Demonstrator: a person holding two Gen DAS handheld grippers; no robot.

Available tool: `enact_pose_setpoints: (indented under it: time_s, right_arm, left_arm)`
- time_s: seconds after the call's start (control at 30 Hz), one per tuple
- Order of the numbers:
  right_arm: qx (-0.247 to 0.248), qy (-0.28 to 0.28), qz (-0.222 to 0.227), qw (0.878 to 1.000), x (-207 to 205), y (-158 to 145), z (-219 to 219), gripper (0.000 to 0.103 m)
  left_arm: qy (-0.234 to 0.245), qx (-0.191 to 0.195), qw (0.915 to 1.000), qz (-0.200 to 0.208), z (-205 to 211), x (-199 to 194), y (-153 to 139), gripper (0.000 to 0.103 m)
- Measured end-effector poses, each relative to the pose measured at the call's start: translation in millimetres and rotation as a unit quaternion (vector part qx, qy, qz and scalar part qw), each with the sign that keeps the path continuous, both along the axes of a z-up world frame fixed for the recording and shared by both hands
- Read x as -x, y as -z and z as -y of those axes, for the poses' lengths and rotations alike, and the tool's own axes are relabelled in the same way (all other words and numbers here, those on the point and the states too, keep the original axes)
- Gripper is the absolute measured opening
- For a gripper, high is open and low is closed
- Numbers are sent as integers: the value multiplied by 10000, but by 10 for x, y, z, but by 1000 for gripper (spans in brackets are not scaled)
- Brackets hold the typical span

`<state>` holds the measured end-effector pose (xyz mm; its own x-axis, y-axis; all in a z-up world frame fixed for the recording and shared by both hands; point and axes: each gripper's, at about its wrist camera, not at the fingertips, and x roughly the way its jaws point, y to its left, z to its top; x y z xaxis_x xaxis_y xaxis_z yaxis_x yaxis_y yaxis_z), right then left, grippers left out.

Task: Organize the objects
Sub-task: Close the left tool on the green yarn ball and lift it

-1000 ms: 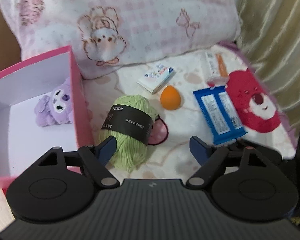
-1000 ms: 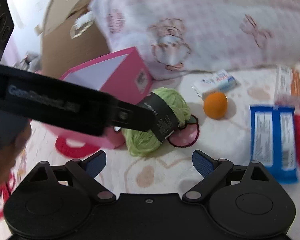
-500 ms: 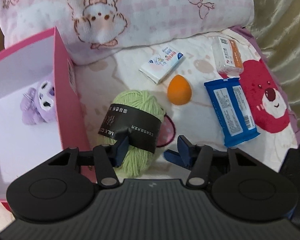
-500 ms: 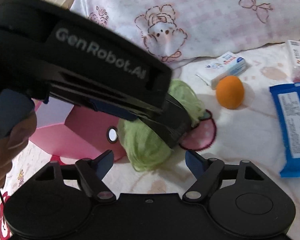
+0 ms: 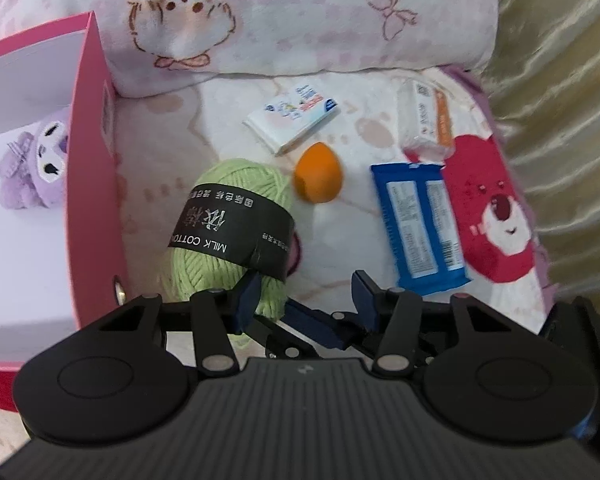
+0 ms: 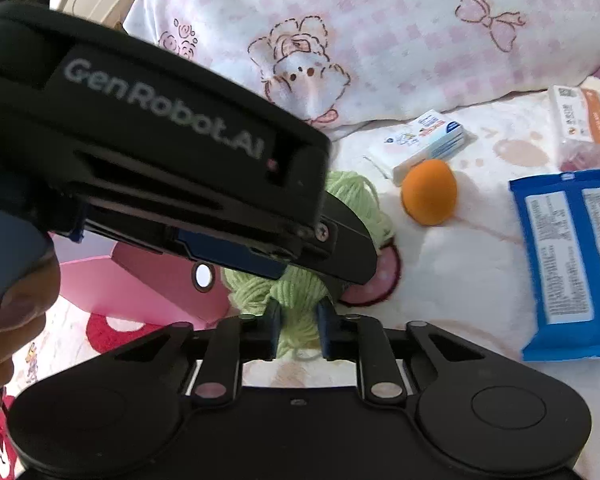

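Observation:
A green yarn ball (image 5: 236,216) with a black label lies on the bed beside a pink box (image 5: 96,184). A purple plush (image 5: 36,168) lies inside the box. My right gripper (image 6: 299,330) is shut on the near end of the yarn (image 6: 296,300). My left gripper (image 5: 304,300) sits just above that end, its left finger touching the yarn and its jaws part closed. The left gripper's body (image 6: 160,152) fills the left of the right wrist view.
An orange sponge egg (image 5: 318,178), a white tissue pack (image 5: 294,120), a blue wrapper pack (image 5: 418,224) and a white-orange pack (image 5: 424,120) lie right of the yarn. A pink pillow (image 5: 300,16) is behind. A curtain (image 5: 560,80) hangs at the right.
Both grippers moved in toward the yarn and narrowed. The right gripper went from wide open to closed on the yarn's near end. The left gripper's jaws narrowed over the yarn.

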<state>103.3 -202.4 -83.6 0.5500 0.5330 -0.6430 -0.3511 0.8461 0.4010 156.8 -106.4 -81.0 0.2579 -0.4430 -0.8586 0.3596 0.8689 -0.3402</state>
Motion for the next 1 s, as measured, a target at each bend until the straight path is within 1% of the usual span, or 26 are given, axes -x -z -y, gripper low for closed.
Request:
enact_pose_setpoints:
  time_s: [0.07, 0.13, 0.2, 0.3, 0.37, 0.4, 0.43, 0.47, 0.5, 0.53, 0.57, 0.6, 0.63, 0.67, 0.73, 0.77, 0.8, 0.87, 0.9, 1.0]
  right_arm:
    - [46, 78, -46, 9999, -19, -27, 87, 14]
    - [15, 191, -120, 9997, -49, -55, 200, 13]
    - [215, 256, -130, 9994, -69, -83, 276, 11]
    - [623, 190, -323, 9974, -85, -68, 294, 9]
    - [780, 173, -348, 9962, -82, -55, 289, 7]
    - [844, 217, -351, 9956, -88, -53, 267, 7]
    - [850, 249, -392, 9953, -101, -53, 290, 6]
    - [780, 284, -485, 9954, -86, -44, 331, 6]
    - [671, 283, -614, 9954, -61, -32, 353, 6]
    - [571, 250, -696, 9956, 79, 45, 395, 6]
    - [488, 205, -714, 9960, 167, 87, 402, 6]
    - [424, 132, -674, 9967, 195, 65, 410, 7]
    - [367, 20, -619, 9974, 263, 68, 418, 12]
    - [275, -125, -572, 9979, 300, 66, 413, 14]
    - [-110, -587, -602, 9964, 320, 30, 413, 24]
    - [-251, -680, -585, 9957, 347, 18, 409, 37]
    - [-235, -628, -444, 9968, 394, -2, 408, 44]
    - [50, -676, -81, 9977, 444, -24, 331, 50]
    - [193, -678, 96, 9975, 460, -30, 303, 55]
    - [429, -406, 395, 9975, 435, 4, 280, 69]
  left_arm:
    - [-39, 115, 9999, 48, -9, 22, -58, 49]
    - [-199, 74, 9996, 165, -21, 75, -119, 51]
    - [-221, 107, 9993, 268, -20, 141, -151, 53]
    - [-330, 88, 9990, 286, -16, 154, -129, 53]
    - [-456, 22, 9979, 456, -20, 154, -114, 55]
    - [-491, 5, 9973, 552, -19, 149, -101, 57]
    - [-500, 18, 9969, 603, -17, 134, -79, 62]
    - [-504, 45, 9970, 585, -12, 99, -37, 62]
    - [-544, 33, 9971, 530, -7, 65, 6, 63]
    - [-588, 6, 9972, 459, -4, 34, 50, 63]
    - [-632, -4, 9972, 404, -1, 12, 96, 62]
    - [-658, -13, 9969, 432, 1, 17, 120, 61]
    - [-668, -47, 9966, 488, 5, 24, 143, 61]
    - [-668, -92, 9963, 534, 7, 36, 161, 60]
    - [-716, -94, 9958, 555, 0, 40, 183, 58]
    - [-761, -35, 9958, 513, -16, 27, 193, 58]
    - [-813, -6, 9956, 470, -26, 16, 197, 57]
    - [-867, 19, 9951, 466, -41, 7, 194, 54]
    - [-869, 19, 9951, 468, -45, 12, 194, 52]
    - [-822, 18, 9954, 487, -40, 35, 202, 50]
